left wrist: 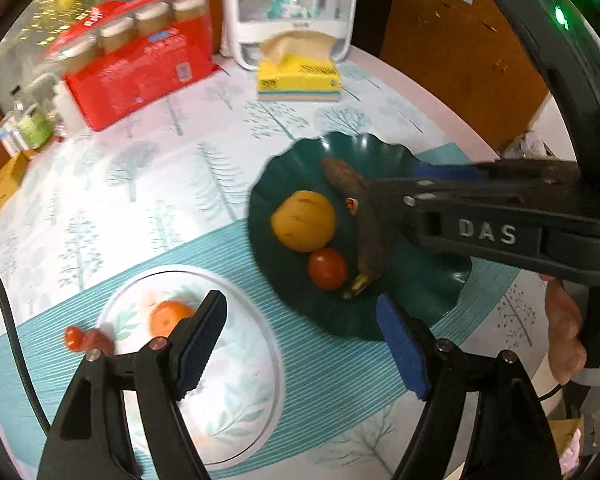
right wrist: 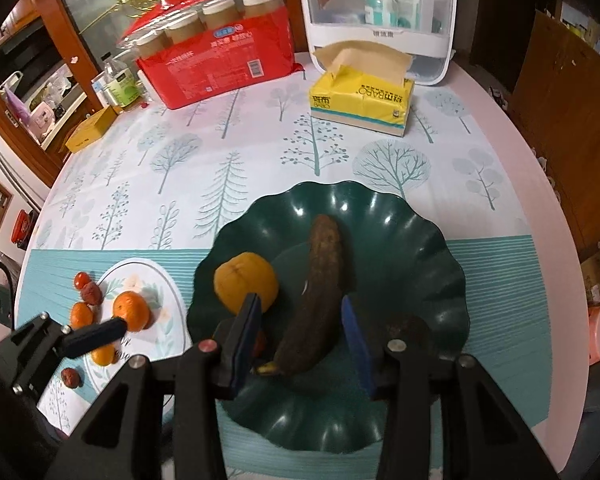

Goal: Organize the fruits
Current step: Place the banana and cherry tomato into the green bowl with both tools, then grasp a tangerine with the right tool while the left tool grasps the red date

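green plate: we see the green plate on the bench, with the brown banana, the yellow fruit and a red tomato in it.

white plate: the white plate sits just beside the green one. it has a small orange on it, and more small oranges and little red fruits lie on it and by its edge.

left gripper: our left gripper hangs above the gap between the two plates. its fingers are spread wide and hold nothing.

right gripper: our right gripper hangs over the banana. its fingers stand a little apart, one on each side of the banana, and we think they do not press on it.

our step: we think the next job is to fetch one more fruit from the white plate side.

how to do it well: we pick one fruit only. we come down from above with the fingers spread, one on each side of it. we close softly, because round fruit rolls and soft fruit squashes.

watch out: the two grippers are close, so we move one at a time. we keep the right gripper clear of the banana as it goes up.
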`<state>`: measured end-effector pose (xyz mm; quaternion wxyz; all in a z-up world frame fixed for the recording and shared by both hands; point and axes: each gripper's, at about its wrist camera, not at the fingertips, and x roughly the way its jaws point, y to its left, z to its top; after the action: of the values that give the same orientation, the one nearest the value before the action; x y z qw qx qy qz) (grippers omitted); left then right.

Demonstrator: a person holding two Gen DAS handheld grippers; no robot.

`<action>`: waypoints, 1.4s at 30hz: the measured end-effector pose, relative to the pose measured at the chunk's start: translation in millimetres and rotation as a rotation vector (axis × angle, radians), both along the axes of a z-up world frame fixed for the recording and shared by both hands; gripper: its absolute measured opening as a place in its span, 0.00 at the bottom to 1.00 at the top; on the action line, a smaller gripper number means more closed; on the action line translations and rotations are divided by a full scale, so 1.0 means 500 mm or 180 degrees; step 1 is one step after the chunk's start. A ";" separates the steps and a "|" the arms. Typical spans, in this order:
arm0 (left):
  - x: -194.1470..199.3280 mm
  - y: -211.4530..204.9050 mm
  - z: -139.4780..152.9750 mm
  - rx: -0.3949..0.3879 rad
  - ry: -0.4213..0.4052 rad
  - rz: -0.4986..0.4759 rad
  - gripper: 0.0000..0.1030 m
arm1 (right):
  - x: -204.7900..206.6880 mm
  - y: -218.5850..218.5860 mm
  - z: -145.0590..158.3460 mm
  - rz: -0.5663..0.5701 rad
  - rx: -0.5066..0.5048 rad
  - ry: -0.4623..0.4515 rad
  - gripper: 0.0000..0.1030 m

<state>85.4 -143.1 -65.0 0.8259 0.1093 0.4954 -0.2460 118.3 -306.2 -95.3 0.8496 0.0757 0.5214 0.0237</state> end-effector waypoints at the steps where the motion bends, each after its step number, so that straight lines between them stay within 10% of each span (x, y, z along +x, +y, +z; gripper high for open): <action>1: -0.006 0.016 0.006 0.0003 -0.0046 0.0041 0.74 | -0.008 0.004 0.004 0.0009 0.0002 -0.0013 0.41; 30: -0.095 0.432 0.169 0.0101 -0.0491 0.1554 0.87 | -0.118 0.293 0.139 0.1040 0.0268 -0.0490 0.41; 42: -0.090 0.497 0.011 0.0247 -0.0062 0.1785 0.87 | -0.090 0.400 0.033 0.1386 0.0276 -0.0187 0.41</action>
<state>40.4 105.5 -59.5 0.8617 0.0020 0.5073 0.0123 73.4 -106.1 -78.8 0.8352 -0.0029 0.4989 0.2312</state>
